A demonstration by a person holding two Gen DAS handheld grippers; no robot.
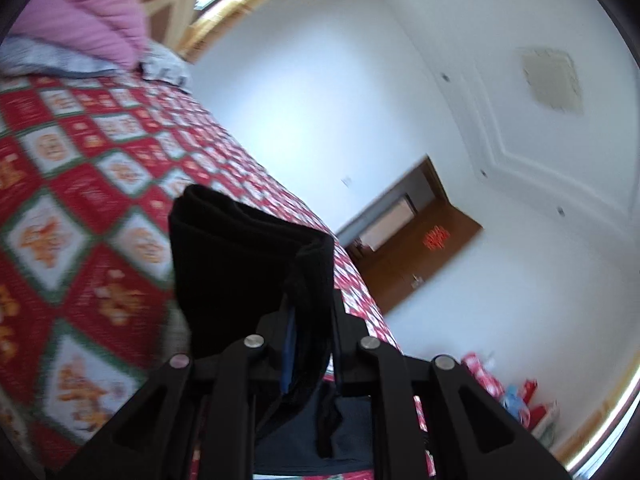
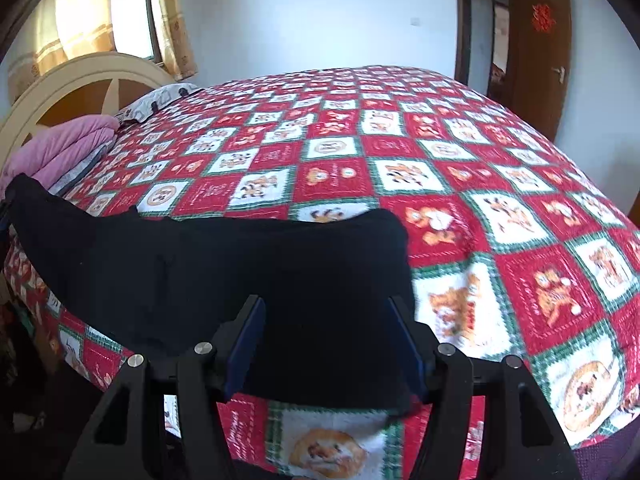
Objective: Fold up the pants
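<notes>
The black pants (image 2: 240, 272) lie across the near part of the bed, and their left end rises off the quilt at the far left of the right wrist view. My left gripper (image 1: 312, 312) is shut on that end; a thick folded wad of black cloth (image 1: 240, 260) stands up between its fingers and hides the tips. The camera on that gripper is tilted, looking level across the bed. My right gripper (image 2: 328, 340) is open, its blue pads (image 2: 248, 340) wide apart just above the right part of the pants, with cloth seen between them.
A red, white and green patchwork quilt (image 2: 440, 160) covers the bed. A pink blanket (image 2: 60, 148) and a pillow (image 2: 160, 98) lie by the cream headboard (image 2: 80, 80). A brown door (image 2: 536, 52) stands at the far right. Red packages (image 1: 500, 392) sit on the floor.
</notes>
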